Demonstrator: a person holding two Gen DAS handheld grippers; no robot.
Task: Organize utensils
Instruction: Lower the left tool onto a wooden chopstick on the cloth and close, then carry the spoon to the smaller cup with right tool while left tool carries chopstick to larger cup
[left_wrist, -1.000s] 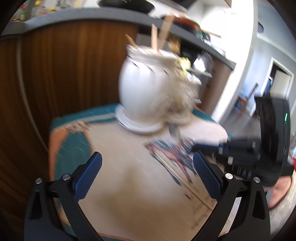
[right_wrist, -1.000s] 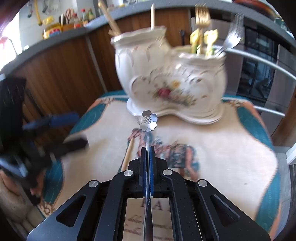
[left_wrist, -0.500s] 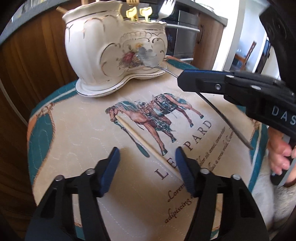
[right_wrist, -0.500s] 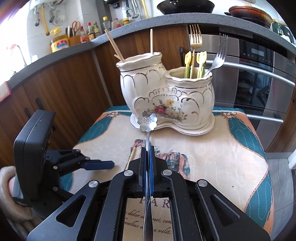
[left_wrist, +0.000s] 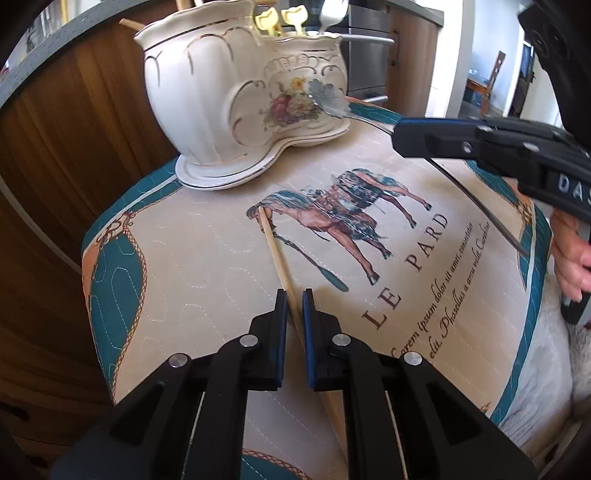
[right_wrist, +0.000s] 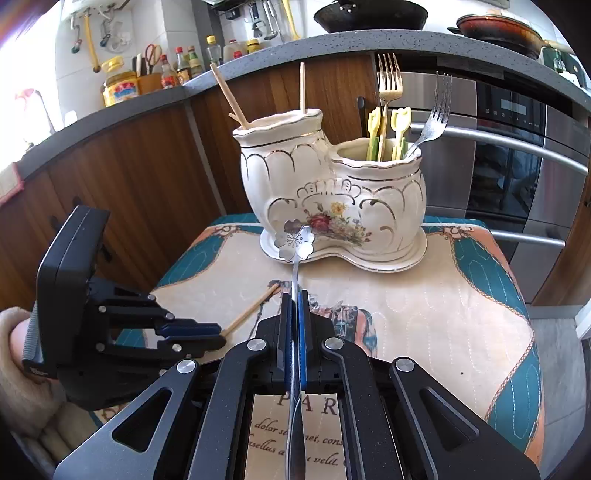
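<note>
- Since the L gripper (left_wrist: 291, 308) has its jaws pinched onto the wooden chopstick (left_wrist: 275, 251), the next move turns on how that stick lies: long axis runs straight out from the jaws, away from the hand, slightly leftward toward the ceramic holder (left_wrist: 221, 96).
- Grip sits near the stick's near end; far tip rests on the printed mat (left_wrist: 184, 258), by the horse's head, short of the holder's base plate, not touching it.
- Stick looks flat on the mat, so prob. needs lifting + tipping upright before it goes in.
- L gripper is nearer the holder's taller compartment (right_wrist: 280, 122), which already has chopsticks (right_wrist: 229, 96) poking out. That's the likely target, imo.
- R gripper (right_wrist: 293, 306) is clamped on a flower-head spoon (right_wrist: 295, 238), handle running back btwn the jaws, flower end up front just before the holder's base.
- Lower compartment (right_wrist: 376, 155), w/ forks (right_wrist: 388, 85), lies to the R side, so the spoon hand is the closer one there.
- Risk: both tools converge on one holder; could clash.
</note>
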